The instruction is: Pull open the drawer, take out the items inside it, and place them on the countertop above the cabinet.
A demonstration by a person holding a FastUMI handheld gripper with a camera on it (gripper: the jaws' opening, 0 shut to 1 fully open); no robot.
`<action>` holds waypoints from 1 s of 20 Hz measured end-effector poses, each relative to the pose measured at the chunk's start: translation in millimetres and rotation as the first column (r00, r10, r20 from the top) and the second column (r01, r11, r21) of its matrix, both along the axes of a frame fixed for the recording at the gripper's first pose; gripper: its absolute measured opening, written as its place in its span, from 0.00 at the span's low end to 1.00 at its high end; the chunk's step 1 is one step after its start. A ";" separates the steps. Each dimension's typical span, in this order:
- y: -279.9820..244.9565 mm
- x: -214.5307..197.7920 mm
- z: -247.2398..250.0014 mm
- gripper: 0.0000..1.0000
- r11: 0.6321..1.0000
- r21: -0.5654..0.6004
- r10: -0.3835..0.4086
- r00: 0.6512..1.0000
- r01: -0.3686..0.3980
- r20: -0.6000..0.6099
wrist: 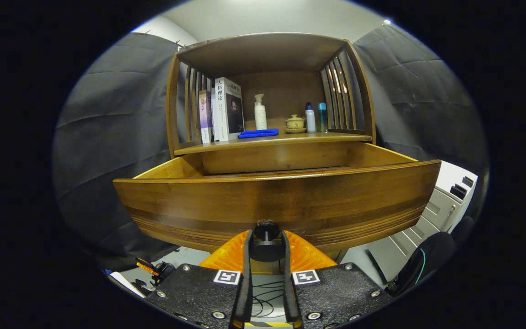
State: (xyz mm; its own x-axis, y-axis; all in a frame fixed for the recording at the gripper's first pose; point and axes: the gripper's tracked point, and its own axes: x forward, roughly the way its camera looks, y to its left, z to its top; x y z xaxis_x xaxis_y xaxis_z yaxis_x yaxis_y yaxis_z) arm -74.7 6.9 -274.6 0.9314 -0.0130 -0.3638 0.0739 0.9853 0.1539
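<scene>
- Gripper (266, 244): jaws closed on the knob (266, 230), both fingers pressing it.
- Drawer (276, 201) pulled out below the countertop (336, 136).
- Book (228, 108) on countertop: spine lettering too small to read.

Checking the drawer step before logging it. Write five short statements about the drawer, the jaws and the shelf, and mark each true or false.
1. The drawer is pulled out. True.
2. The gripper has its jaws closed on the drawer knob. True.
3. The blue cloth lies inside the drawer. False: it lies on the countertop, in front of the books.
4. The books lie flat. False: they stand upright.
5. A pump bottle stands behind the cloth. True.
</scene>
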 end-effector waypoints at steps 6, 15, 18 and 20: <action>3.4 -2.6 5.1 0.55 0.999 0.030 0.036 0.999 -0.036 -0.002; -15.9 22.4 105.7 0.96 0.999 0.005 0.033 0.997 -0.034 0.065; -34.7 47.0 117.6 0.96 0.997 -0.073 0.017 1.000 -0.017 -0.004; -43.9 65.6 117.9 0.96 0.991 -0.132 0.011 0.998 -0.020 -0.067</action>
